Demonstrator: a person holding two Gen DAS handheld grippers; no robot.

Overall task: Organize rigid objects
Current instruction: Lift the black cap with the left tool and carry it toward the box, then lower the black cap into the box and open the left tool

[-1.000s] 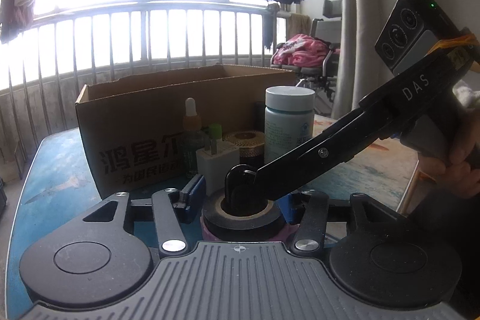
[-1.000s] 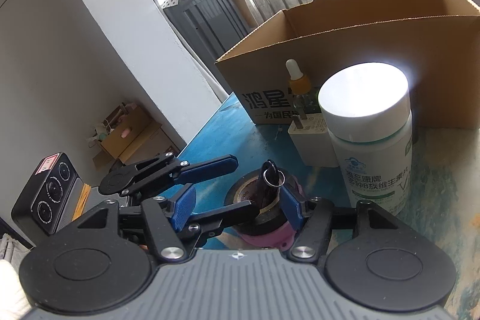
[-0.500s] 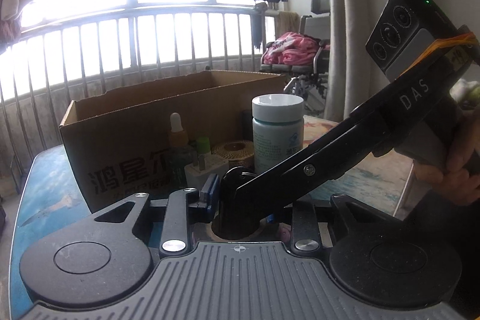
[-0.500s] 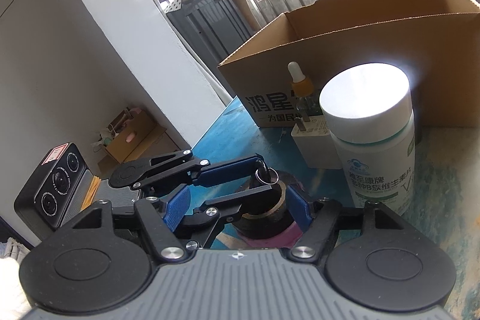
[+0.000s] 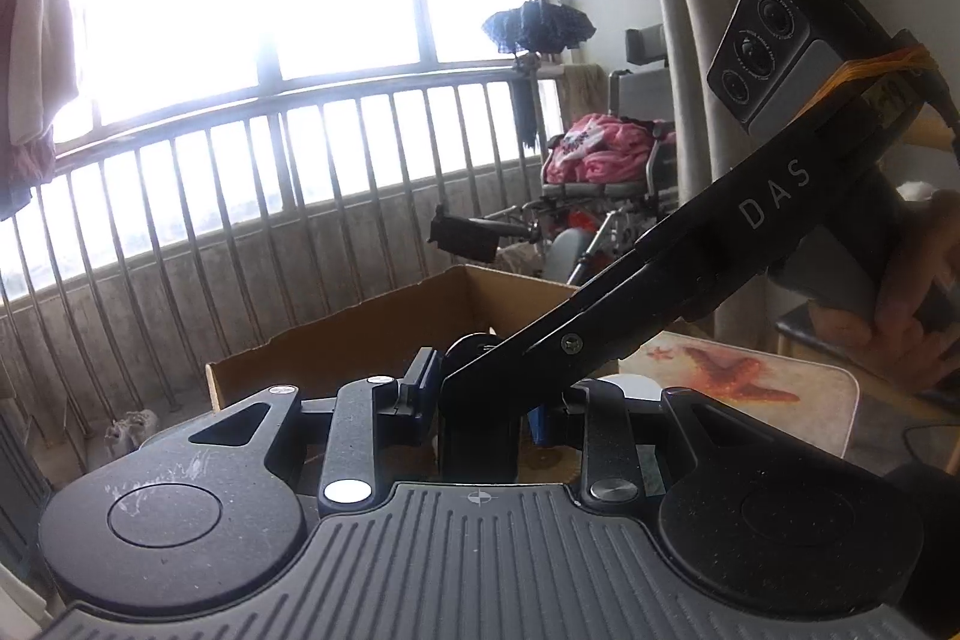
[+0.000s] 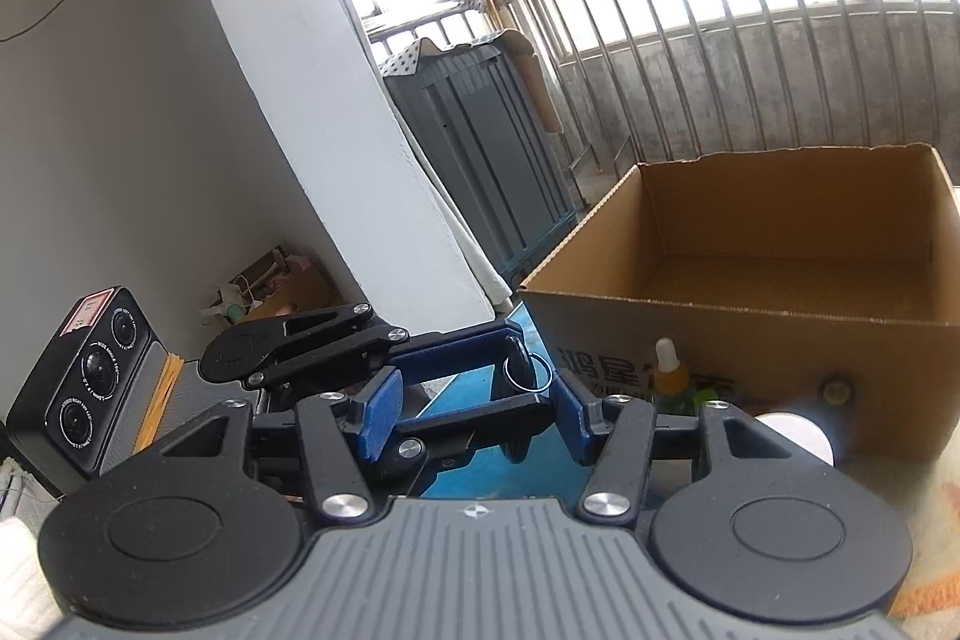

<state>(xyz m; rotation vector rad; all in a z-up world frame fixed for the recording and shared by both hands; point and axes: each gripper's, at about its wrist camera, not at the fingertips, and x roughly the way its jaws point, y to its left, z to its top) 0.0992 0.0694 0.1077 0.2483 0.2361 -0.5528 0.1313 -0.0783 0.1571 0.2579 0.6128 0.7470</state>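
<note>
The open cardboard box point(image 6: 720, 307) lies far and right of both grippers. The right gripper point(image 6: 477, 415), jaws just closing to half-open, straddles the left's fingers; whether it grips anything I cannot tell. The left gripper point(image 5: 480, 403), jaws narrow, pinches the black key point(image 6: 517, 361) roughly upright, clear of the table.

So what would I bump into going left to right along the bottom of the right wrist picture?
Black camera block → left tool pinching a black key with a metal ring → dropper bottle → white lid. The cardboard box stretches behind several, so it is left out.
</note>
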